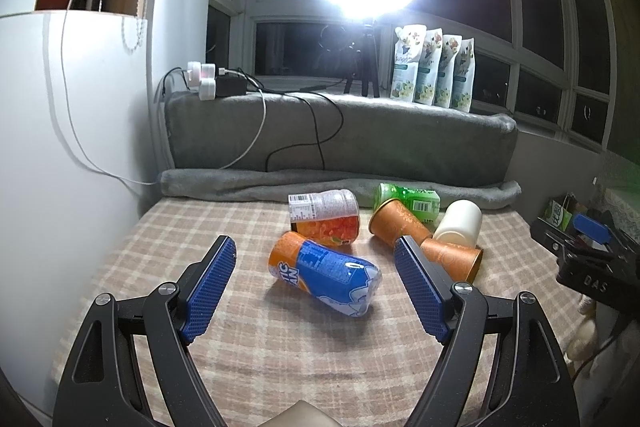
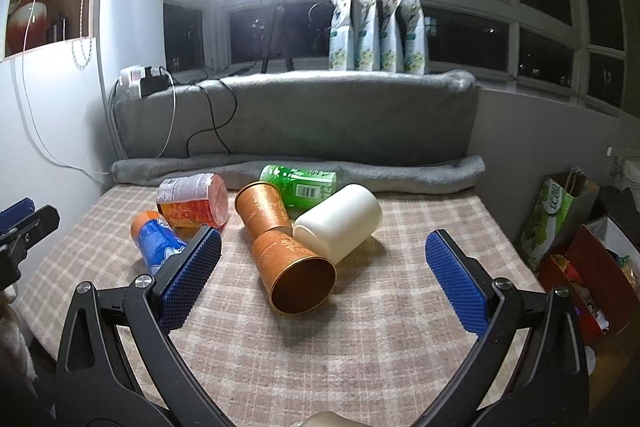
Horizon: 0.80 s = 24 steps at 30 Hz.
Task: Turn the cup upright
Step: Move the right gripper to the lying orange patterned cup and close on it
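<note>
Right wrist view has your right gripper (image 2: 324, 259) hanging over the plaid-cloth worktop (image 2: 360, 347) with its blue-padded fingers (image 2: 192, 275) spread wide and nothing between them. Just ahead of it lies the near copper-orange metal cup (image 2: 294, 269) — on its side, open mouth facing you. A second copper-orange cup (image 2: 262, 209) lies on its side behind it, the two touching base to base. A cream plastic cup (image 2: 340, 221) also lies tipped over, touching the near cup on its right. Behind those you've got a green drink can (image 2: 300, 183) lying flat against the rolled grey blanket (image 2: 400, 171), a fruit-label jar (image 2: 192, 201) on its side to the left, and an orange-and-blue soda can (image 2: 156, 239) partly hidden by your left-hand finger pad.

Left wrist view shows your left gripper (image 1: 316, 275) wide open too, holding nothing — the soda can (image 1: 324, 271) sits right between its fingers (image 1: 212, 287) on the cloth, apart from both pads. The orange cups (image 1: 452, 255) are off to the right there, partly behind the right pad. Your right gripper (image 1: 588, 251) peeks in at the far right edge.
</note>
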### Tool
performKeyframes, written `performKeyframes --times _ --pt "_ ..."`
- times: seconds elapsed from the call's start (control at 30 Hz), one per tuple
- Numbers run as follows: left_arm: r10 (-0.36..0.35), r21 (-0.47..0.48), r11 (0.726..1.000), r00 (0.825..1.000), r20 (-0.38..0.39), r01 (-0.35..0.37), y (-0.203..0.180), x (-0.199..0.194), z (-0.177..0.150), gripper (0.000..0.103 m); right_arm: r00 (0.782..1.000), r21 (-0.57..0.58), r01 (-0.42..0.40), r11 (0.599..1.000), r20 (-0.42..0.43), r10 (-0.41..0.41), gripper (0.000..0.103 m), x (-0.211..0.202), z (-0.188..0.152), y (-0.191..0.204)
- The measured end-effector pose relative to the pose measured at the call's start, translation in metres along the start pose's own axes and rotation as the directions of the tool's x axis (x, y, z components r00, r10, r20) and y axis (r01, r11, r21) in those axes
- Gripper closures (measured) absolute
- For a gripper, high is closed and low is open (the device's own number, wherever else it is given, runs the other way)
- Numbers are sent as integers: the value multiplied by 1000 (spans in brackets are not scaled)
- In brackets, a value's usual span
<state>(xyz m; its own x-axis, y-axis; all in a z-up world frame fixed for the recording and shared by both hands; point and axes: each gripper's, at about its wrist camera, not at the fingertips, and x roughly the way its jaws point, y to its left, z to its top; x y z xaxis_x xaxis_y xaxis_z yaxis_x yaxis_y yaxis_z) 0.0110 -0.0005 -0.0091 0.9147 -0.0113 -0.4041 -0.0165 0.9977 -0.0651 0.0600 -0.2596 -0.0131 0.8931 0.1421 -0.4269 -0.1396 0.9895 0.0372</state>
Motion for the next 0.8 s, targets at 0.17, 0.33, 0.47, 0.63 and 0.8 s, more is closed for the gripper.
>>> performKeyframes --times 0.17,0.33,0.47,0.63,0.8 --pt "-9 -2 1000 1000 -22 9 2 6 -3 22 998 -8 -43 999 -44 42 0 21 9 -2" --pt "-13 -15 1000 999 -47 12 5 12 -5 21 990 -50 -95 994 -109 90 0 48 19 3" --pt "-17 -24 1000 997 -70 15 9 17 -9 22 973 -86 -154 984 -185 136 0 77 27 11" --pt "-11 -35 999 996 -84 8 15 20 -12 22 930 -100 -242 965 -307 201 0 123 38 20" --pt "2 -48 999 996 -93 -7 24 22 -13 22 896 -135 -284 949 -391 212 1 164 48 34"
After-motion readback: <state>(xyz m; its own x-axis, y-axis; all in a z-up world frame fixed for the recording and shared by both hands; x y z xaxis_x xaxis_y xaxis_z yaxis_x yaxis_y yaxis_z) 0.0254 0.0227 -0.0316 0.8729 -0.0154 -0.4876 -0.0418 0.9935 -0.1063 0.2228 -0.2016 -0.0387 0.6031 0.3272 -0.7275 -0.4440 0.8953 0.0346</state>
